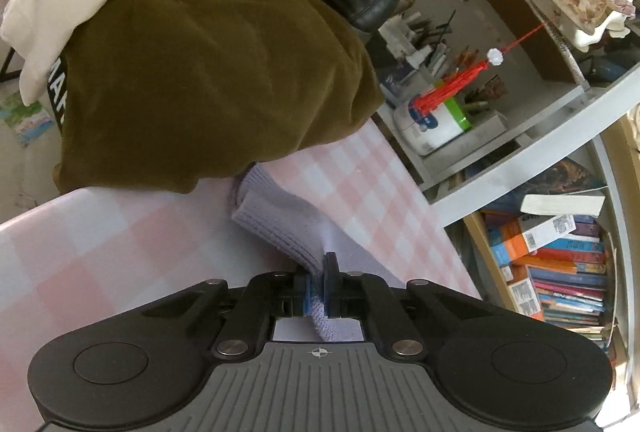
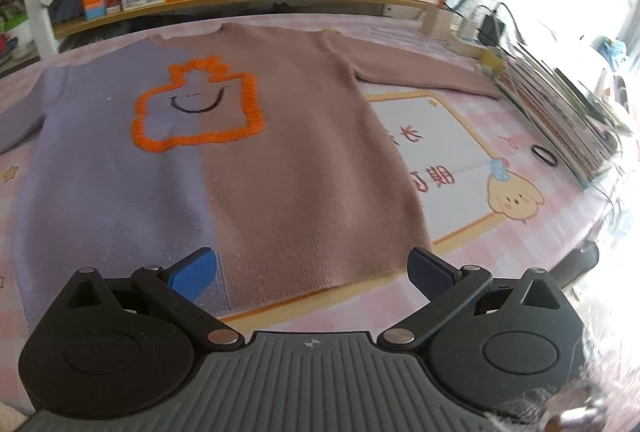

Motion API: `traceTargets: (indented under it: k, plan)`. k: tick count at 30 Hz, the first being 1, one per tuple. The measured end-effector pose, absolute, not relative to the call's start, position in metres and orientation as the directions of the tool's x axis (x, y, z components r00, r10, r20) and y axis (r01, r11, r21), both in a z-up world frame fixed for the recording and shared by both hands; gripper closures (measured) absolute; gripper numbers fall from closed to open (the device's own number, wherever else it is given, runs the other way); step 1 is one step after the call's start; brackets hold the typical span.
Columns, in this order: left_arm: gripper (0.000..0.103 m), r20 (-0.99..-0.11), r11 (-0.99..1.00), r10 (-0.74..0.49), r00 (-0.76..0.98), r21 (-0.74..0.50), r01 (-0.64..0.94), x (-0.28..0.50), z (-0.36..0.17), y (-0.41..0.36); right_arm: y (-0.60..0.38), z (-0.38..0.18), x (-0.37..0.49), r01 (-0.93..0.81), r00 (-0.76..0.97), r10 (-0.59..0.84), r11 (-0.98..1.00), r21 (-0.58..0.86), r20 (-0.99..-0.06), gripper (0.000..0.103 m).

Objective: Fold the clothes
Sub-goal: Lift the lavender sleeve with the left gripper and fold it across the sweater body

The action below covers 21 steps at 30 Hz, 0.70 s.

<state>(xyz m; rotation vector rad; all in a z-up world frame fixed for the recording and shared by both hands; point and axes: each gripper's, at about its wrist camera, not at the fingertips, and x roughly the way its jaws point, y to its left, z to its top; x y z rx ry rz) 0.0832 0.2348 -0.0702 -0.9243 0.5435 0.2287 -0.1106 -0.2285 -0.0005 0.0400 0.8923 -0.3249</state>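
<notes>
The two-tone knit sweater [image 2: 248, 160] lies flat, front up, on the pink checked table cover [image 2: 520, 264]. The left gripper [image 1: 316, 284] pinches what is probably its lilac ribbed cuff [image 1: 276, 224]; the right gripper [image 2: 314, 272] hovers wide-jawed above its hem. Soft, stretchy knit: best gripped at ribbed edges.

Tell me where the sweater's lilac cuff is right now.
In the left wrist view, the lilac cuff is pinched in the left gripper, just below the olive garment.
</notes>
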Motion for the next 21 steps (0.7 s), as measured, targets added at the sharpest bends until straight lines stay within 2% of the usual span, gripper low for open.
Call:
traceTargets:
  k: [8,13,17,21]
  plan:
    - [0.100,-0.393,0.652,-0.050,0.918,-0.709,-0.268,0.071,-0.016,0.202,-0.245,-0.002,-0.101,0.269,0.599,-0.225,0.960,-0.071,-0.768,0.000]
    - [0.100,-0.312,0.689,-0.066,0.948,-0.701,-0.183,0.068,0.018,0.164,-0.267,-0.003,-0.087,0.174,0.633,-0.145,0.984,-0.043,-0.761,0.000]
    - [0.100,-0.290,0.739,-0.084,0.953,-0.660,-0.135,0.070,0.039,0.118,-0.287,-0.002,-0.075,0.090,0.654,-0.076,0.996,-0.022,-0.753,0.000]
    - [0.100,-0.278,0.822,-0.091,0.956,-0.563,-0.086,0.075,0.059,0.059,-0.310,-0.003,-0.063,0.011,0.666,-0.006,1.000,0.002,-0.746,0.000]
